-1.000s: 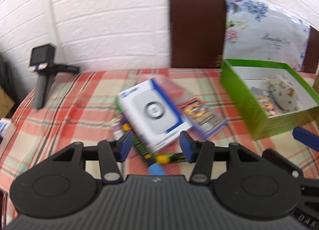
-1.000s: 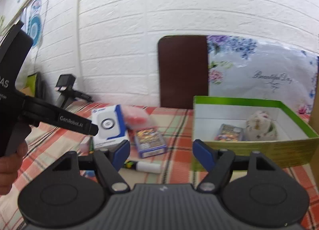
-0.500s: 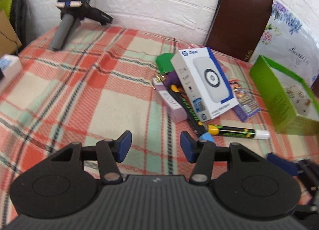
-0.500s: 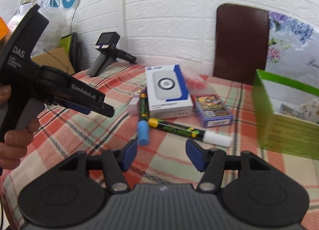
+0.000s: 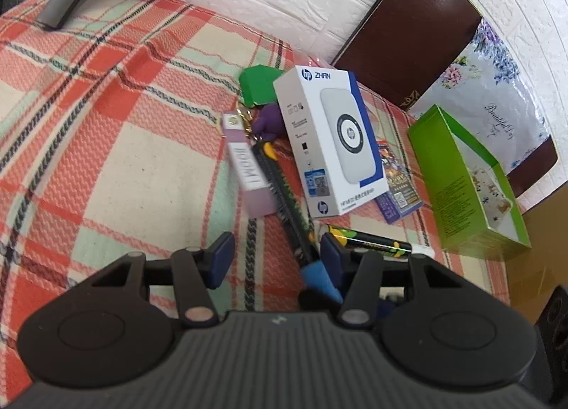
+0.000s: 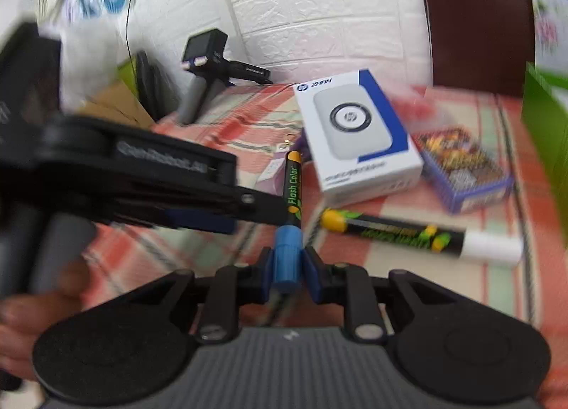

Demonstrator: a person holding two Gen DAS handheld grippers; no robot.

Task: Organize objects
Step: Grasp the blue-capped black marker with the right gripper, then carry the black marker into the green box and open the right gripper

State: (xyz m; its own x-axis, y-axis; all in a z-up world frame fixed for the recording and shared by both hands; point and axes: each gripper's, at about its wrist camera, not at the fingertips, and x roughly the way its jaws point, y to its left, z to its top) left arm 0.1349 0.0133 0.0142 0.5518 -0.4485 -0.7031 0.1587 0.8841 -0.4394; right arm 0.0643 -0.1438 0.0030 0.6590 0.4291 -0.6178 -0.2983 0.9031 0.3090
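Right claw (image 6: pixel 287 269) clamps the blue cap of the black marker (image 6: pixel 293 192), which lies on the plaid desk (image 5: pixel 117 146). Left claw (image 5: pixel 275 256) is partly open, nothing between the pads, hovering just beside that marker. A second marker with white cap (image 6: pixel 419 236) lies near; white box (image 5: pixel 328 139), pink box (image 5: pixel 248 169) and card pack (image 6: pixel 461 164) crowd beyond. Green box (image 5: pixel 447 189) sits at the desk's right edge.

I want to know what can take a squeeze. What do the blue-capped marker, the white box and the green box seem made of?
Blue-capped marker: likely hard plastic, with a glossy printed barrel and a matte ribbed cap.
White box: apparently coated cardboard, with crisp folded edges and smooth print.
Green box: probably thin glossy card, open-topped with slim walls that catch the light.
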